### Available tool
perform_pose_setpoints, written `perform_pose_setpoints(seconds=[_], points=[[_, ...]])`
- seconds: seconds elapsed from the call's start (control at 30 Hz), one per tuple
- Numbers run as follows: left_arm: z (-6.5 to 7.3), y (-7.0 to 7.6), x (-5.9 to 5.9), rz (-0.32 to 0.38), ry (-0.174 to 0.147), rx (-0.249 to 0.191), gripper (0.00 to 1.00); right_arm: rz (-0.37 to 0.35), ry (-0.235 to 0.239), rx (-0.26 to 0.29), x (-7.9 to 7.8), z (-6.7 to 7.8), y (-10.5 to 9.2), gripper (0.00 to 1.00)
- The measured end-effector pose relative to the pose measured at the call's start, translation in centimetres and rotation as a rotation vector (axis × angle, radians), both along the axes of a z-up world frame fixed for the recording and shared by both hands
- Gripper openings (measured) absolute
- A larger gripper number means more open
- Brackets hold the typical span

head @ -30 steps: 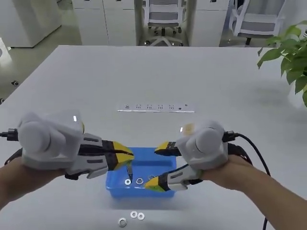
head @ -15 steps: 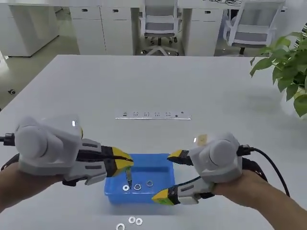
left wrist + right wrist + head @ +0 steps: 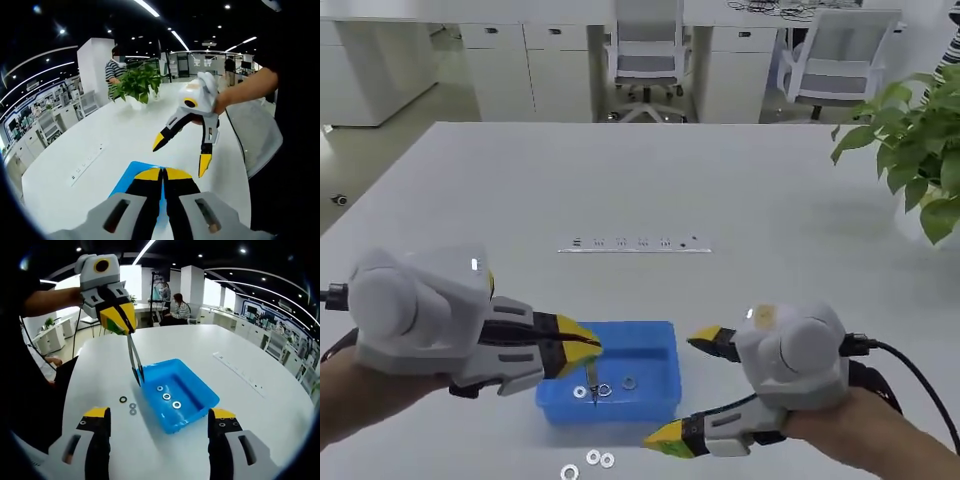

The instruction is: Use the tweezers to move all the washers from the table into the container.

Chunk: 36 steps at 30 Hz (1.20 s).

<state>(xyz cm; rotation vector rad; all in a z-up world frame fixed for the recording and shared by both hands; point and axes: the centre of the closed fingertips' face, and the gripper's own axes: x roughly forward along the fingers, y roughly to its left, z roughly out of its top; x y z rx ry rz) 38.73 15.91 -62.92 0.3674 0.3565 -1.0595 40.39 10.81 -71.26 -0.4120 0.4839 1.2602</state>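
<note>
The left gripper [image 3: 578, 346] has its jaws pressed together on the tweezers [image 3: 134, 356]. They hang with the points down, low at the left side of the blue container [image 3: 650, 345], probably because a flat washer is easier to take or drop from above. Three washers [image 3: 167, 396] lie inside the container, and three more washers [image 3: 131, 406] lie on the table [image 3: 640, 180] just beside its wall, not yet moved. The right gripper [image 3: 682, 388] has its jaws spread wide and holds nothing, I think to leave room

You face: white table [image 3: 620, 170] | beyond: office chairs [image 3: 647, 45], white cabinets [image 3: 380, 60] | your right: plant [image 3: 910, 140] | overhead: strip lights [image 3: 150, 247]
</note>
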Motion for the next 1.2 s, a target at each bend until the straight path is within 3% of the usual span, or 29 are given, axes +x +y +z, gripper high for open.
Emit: perform_pose_setpoints(seconds=[0.6,1.2], points=[[-1.5,-1.3,-1.5,-0.033,0.029,-0.019,0.05,-0.042,0.009,0.062,-1.7,-0.5,-1.3,0.99],[-3.7,-1.5,-2.1,-0.048,0.064,-0.028,0.05,-0.05,0.032,0.055,-2.7,-1.6,-1.5,1.0]])
